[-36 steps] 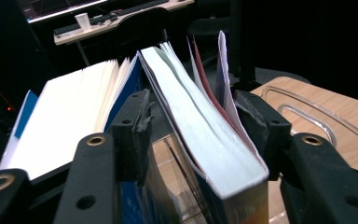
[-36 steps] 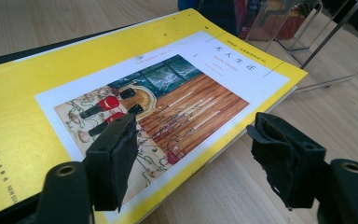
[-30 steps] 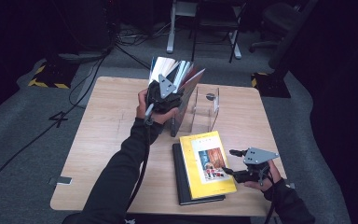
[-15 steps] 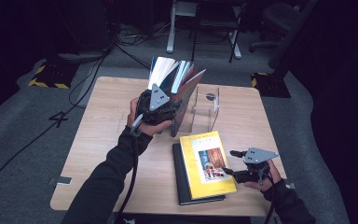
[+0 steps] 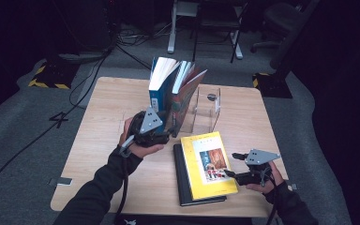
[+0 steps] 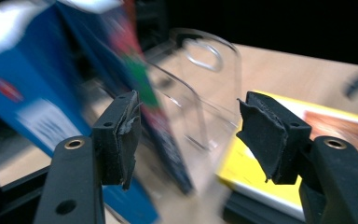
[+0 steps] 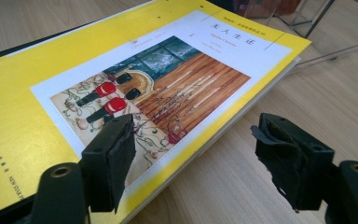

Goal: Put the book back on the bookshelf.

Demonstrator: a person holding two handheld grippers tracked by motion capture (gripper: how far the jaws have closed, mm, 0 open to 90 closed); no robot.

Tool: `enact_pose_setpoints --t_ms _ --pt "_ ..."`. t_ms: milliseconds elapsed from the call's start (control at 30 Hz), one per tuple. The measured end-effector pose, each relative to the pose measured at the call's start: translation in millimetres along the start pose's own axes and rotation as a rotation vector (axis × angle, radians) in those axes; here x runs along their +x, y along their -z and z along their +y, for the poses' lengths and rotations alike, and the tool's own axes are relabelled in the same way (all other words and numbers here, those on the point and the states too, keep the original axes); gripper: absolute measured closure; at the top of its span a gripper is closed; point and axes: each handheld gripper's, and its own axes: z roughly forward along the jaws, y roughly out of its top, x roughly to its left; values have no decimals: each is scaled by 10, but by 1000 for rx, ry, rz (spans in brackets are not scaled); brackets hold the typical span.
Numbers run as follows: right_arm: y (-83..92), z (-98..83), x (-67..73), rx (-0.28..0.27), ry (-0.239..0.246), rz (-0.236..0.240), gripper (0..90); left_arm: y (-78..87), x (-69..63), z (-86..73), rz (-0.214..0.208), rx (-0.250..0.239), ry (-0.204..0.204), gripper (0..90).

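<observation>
Two books stand leaning together at the table's middle back: a blue book [image 5: 158,91] [image 6: 23,93] and a red-covered book [image 5: 186,101] resting against a clear acrylic bookend [image 5: 207,110] [image 6: 200,88]. My left gripper [image 5: 166,135] [image 6: 186,135] is open near the foot of these books, with nothing between its jaws. A yellow book [image 5: 208,164] [image 7: 121,79] lies flat on a black book [image 5: 183,185]. At the yellow book's right edge my right gripper [image 5: 230,164] [image 7: 193,154] is open, one jaw over the cover and the other over the table.
The wooden table [image 5: 108,122] [image 7: 307,102] has bare room on its left half and at the far right. Around it the dark floor holds cables and chair legs [image 5: 201,28].
My left gripper has drawn back from high on the upright books toward the near side and lower. The right gripper and the flat books have not moved.
</observation>
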Motion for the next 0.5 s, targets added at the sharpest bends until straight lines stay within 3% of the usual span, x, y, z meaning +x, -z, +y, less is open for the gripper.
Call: enact_pose_setpoints --t_ms 200,267,300,367,500 --pt "11 -44 -50 17 -56 20 266 -15 -247 -415 -87 117 -32 330" --pt "9 -56 -54 25 -64 20 264 -34 -299 -534 -90 157 -30 321" --pt "6 -61 -54 31 -70 28 261 -34 -299 -534 -90 157 -30 308" --pt "2 -66 -49 33 -74 40 258 -62 -344 -703 -121 203 -40 301" --pt "-4 -74 -43 47 -83 63 250 -75 -368 -877 -151 244 -35 280"
